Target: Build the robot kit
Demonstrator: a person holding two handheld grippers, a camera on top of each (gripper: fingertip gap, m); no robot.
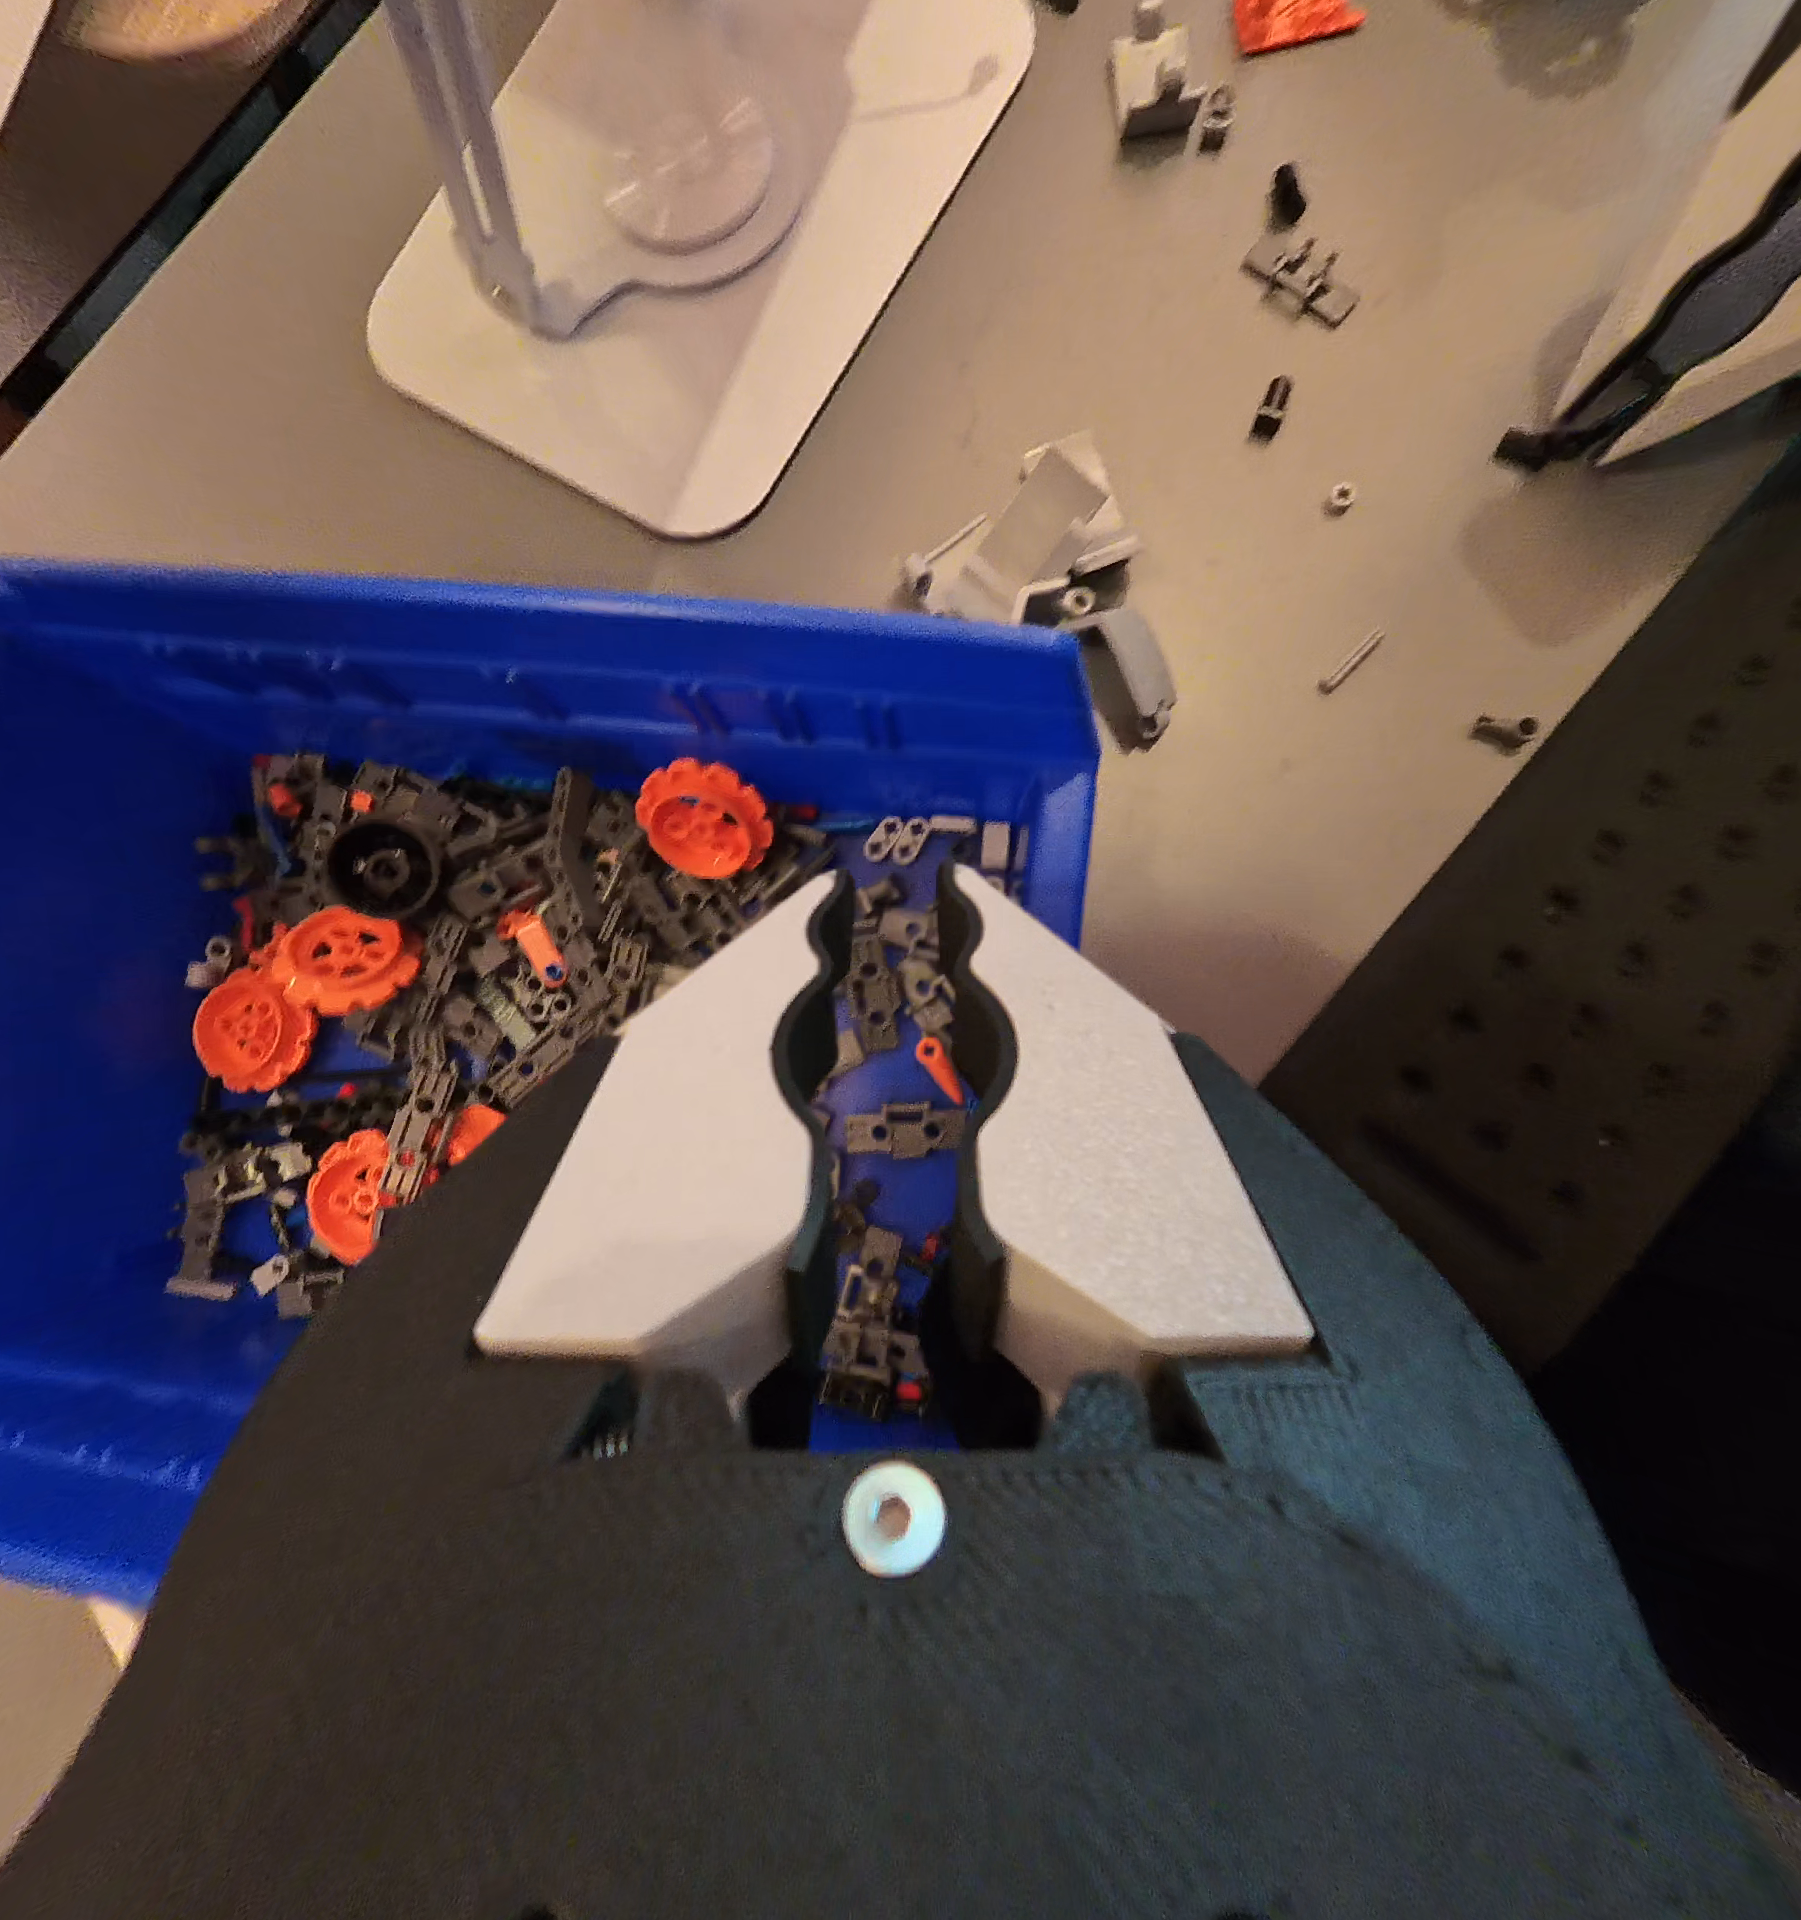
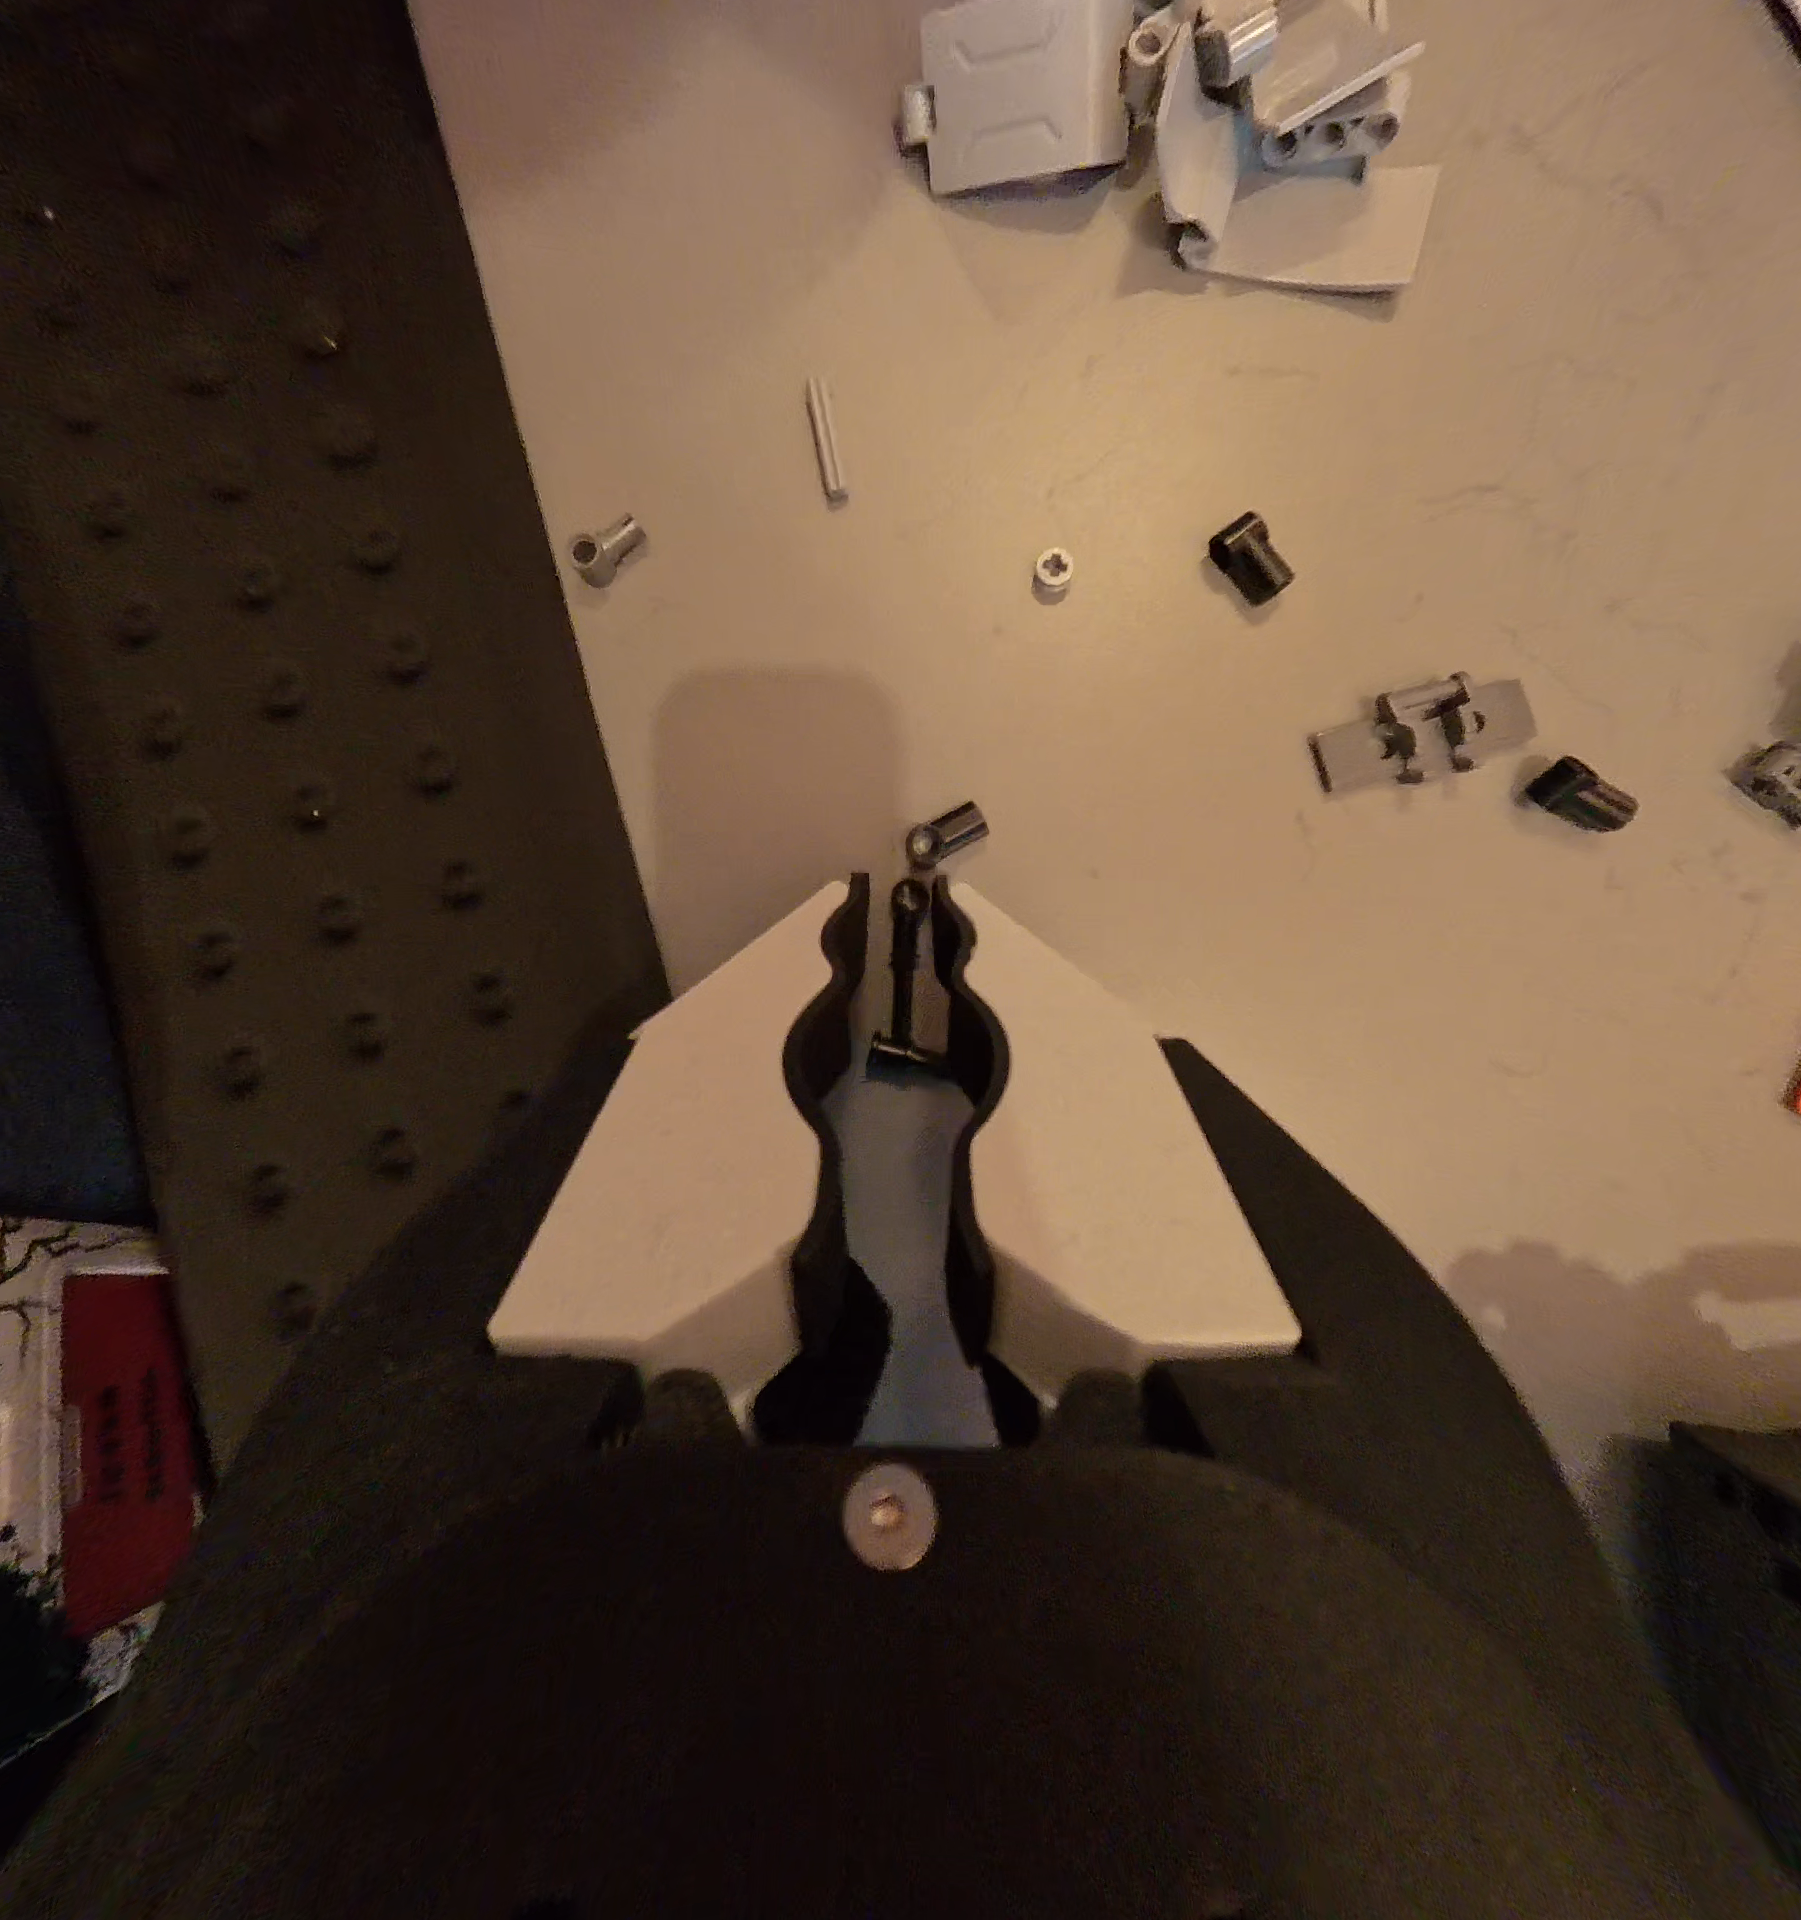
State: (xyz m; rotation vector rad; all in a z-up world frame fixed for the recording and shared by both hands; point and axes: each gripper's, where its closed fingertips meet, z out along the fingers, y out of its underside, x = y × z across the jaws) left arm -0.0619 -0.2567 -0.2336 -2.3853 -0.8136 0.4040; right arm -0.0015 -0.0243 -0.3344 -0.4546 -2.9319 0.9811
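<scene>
My left tool (image 1: 894, 883) hangs over the lower right of the blue bin (image 1: 563, 665), jaws a narrow gap apart and holding nothing, with the black and orange parts (image 1: 439, 997) heaped below. My right tool (image 2: 894, 883), centre frame over the counter (image 2: 1187, 987), is clamped on a thin black pin piece (image 2: 906, 977); a small dark connector (image 2: 946, 834) lies just beyond its tips, with grey pieces (image 2: 1166, 135) scattered upper right.
</scene>
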